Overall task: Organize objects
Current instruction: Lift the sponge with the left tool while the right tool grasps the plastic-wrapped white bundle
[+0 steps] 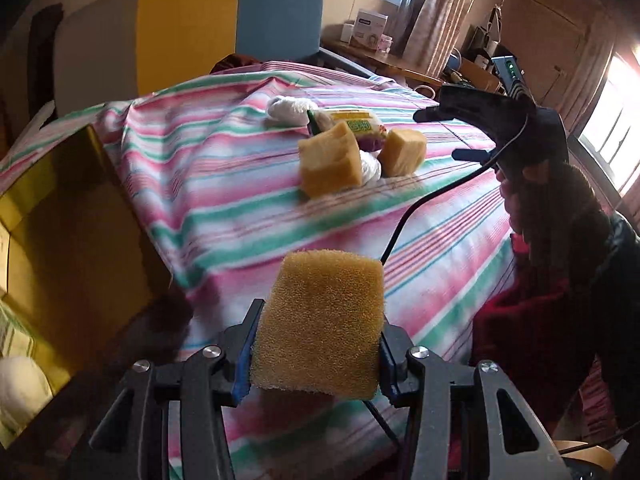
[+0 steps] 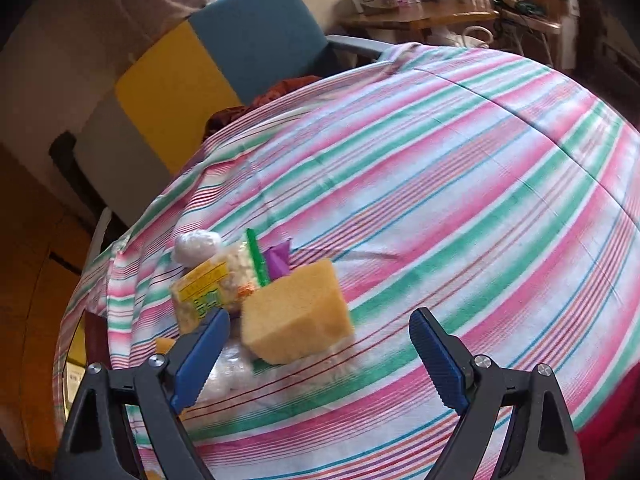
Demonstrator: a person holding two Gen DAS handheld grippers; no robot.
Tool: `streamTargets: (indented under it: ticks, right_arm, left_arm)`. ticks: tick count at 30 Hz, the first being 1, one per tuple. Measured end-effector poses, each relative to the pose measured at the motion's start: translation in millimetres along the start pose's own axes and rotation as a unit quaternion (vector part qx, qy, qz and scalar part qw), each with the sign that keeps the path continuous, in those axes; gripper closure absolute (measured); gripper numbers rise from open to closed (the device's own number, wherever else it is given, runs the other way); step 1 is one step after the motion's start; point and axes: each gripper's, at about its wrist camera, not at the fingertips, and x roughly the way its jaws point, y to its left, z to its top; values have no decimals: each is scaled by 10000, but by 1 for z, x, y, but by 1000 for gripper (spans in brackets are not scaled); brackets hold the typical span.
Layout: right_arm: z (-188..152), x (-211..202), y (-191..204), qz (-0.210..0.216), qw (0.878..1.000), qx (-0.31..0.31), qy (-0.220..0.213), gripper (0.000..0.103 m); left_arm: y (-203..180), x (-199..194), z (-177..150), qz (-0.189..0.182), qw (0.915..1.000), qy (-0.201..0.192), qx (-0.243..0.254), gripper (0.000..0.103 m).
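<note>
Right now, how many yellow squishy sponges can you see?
3. One yellow foam sponge is squeezed in the left gripper. Two more yellow sponge blocks sit in the pile on the striped bedsheet. Others may hide underneath.

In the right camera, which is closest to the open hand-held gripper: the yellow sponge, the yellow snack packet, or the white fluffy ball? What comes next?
Measured from the right hand-held gripper:
1. Yellow sponge, just ahead, between the two blue fingertips and a bit left.
2. Yellow snack packet, behind the sponge, to the left.
3. White fluffy ball, farthest back, at the top left of the pile.
</note>
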Motion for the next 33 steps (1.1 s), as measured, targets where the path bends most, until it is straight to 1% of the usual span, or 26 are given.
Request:
streamTargets:
  ticks: [3, 5, 8, 12, 15, 17, 18, 20, 23, 24, 25, 26, 27, 30, 33]
  right_arm:
    - [-1, -5, 5, 227, 9997, -60, -98, 11]
    - [-3, -10, 15, 369, 9987, -293, -201, 11]
    - [-6, -11, 21, 305, 9984, -415, -216, 11]
    - [-3, -7, 8, 136, 9997, -146, -136, 11]
    - [-3, -10, 8, 173, 9996, -134, -181, 11]
    - [-4, -14, 17, 401, 9983, -315, -299, 11]
    - [-5, -17, 24, 575, 9966, -482, -353, 11]
    - [-9, -20, 38, 783, 9931, -786, -375, 11]
    - [-19, -19, 59, 1206, 9844, -1266, -206, 13]
    - [-21, -18, 64, 1175, 9835, -1365, -172, 14]
    - [-24, -14, 67, 1234, 9833, -1336, -68, 16]
    - [-25, -12, 68, 1342, 9825, -1290, 10, 22]
    - [-26, -10, 72, 1500, 9801, -1299, 89, 23]
    - [-25, 1, 79, 1608, 9785, -1278, 196, 23]
    - [-28, 26, 88, 1483, 9799, -1247, 469, 23]
  left_arm:
    - [1, 0, -1, -33, 10000, -16, -11, 54]
    - [0, 1, -1, -29, 10000, -11, 3, 54]
    - [1, 2, -3, -43, 10000, -32, -1, 54]
    - [4, 1, -3, -89, 9999, -46, -79, 54]
    - [4, 3, -3, -95, 9999, -53, -88, 54]
    - [5, 3, -3, -108, 9999, -52, -107, 54]
    - [5, 4, -3, -117, 9998, -53, -122, 54]
    - [7, 4, -3, -135, 9998, -55, -146, 54]
    - [8, 4, -3, -159, 9997, -54, -167, 54]
    - [8, 4, -3, -165, 9997, -52, -168, 54]
    - [8, 4, -2, -170, 9997, -50, -171, 54]
    - [8, 4, -2, -175, 9997, -52, -178, 54]
    - [8, 5, -2, -185, 9996, -51, -192, 54]
    - [9, 5, -2, -200, 9996, -51, -218, 54]
    - [11, 4, -3, -231, 9994, -55, -249, 54]
